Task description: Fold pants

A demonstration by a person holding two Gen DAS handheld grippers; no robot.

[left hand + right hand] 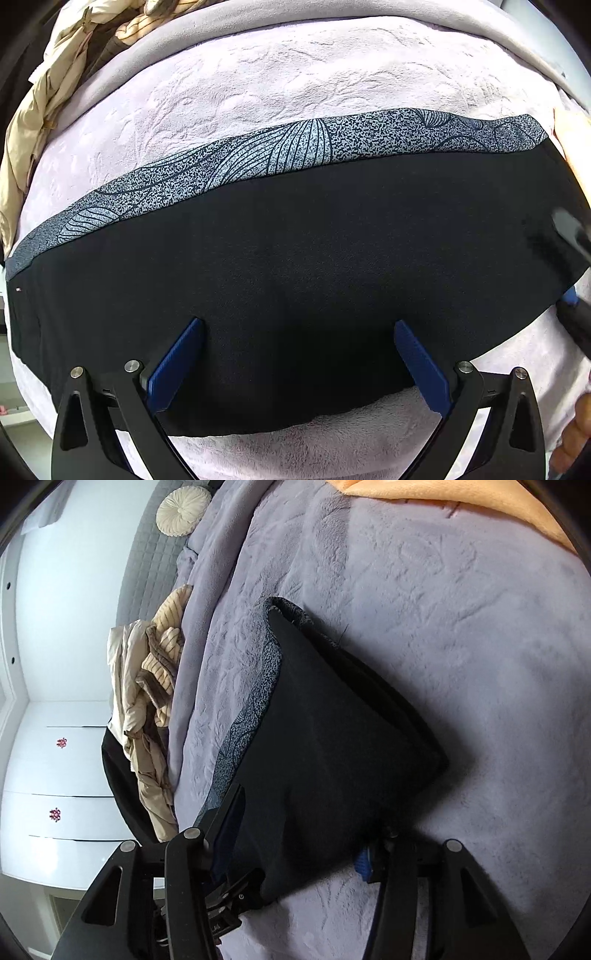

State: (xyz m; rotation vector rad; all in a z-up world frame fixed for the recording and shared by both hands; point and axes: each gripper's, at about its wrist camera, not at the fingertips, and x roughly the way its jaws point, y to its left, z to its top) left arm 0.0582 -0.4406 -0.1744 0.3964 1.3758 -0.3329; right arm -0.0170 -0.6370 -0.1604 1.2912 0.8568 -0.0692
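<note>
Black pants with a speckled grey-blue patterned band lie folded lengthwise across a lilac blanket. My left gripper points straight down over the black cloth. It is open, its blue pads wide apart. In the right wrist view one end of the pants is folded over into a raised flap. It lies between the fingers of my right gripper, which stand apart without pinching it. The cloth hides most of that gripper's right finger; only a bit of blue pad shows.
A heap of beige and striped clothes lies at the bed's edge. White drawers stand beyond it. A round cushion rests against a quilted grey headboard. An orange blanket covers the bed's far corner. A hand shows at the right edge.
</note>
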